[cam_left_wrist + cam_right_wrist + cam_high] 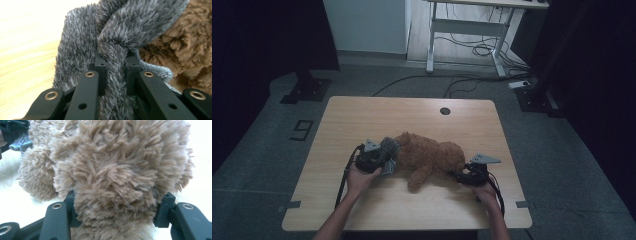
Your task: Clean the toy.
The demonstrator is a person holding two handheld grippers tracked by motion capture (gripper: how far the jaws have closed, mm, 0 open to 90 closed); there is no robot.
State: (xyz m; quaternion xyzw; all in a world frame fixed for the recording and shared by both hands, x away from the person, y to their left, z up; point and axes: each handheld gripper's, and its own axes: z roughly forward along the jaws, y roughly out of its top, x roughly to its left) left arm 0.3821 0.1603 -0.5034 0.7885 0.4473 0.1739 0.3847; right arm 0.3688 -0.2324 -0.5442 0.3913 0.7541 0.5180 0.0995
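Note:
A brown plush toy (429, 157) lies on its side in the middle of the wooden table (362, 115). A grey fuzzy cloth (390, 149) sits at its left end. My left gripper (387, 160) is shut on a fold of that grey cloth (120, 27), which bunches between its jaws (115, 60) against the brown fur (190, 42). At the toy's right end, my right gripper (458, 175) is shut on a thick furry part of the plush toy (120, 170), the pads (165, 206) pressing into the fur on both sides. The left gripper (11, 131) shows far off beyond the toy.
A round cable hole (445, 111) sits near the table's far edge. Beyond the table stand a white desk frame (472, 30) with loose cables (477, 50) on the floor and a black stand base (307, 90) at the left. Bare wood surrounds the toy.

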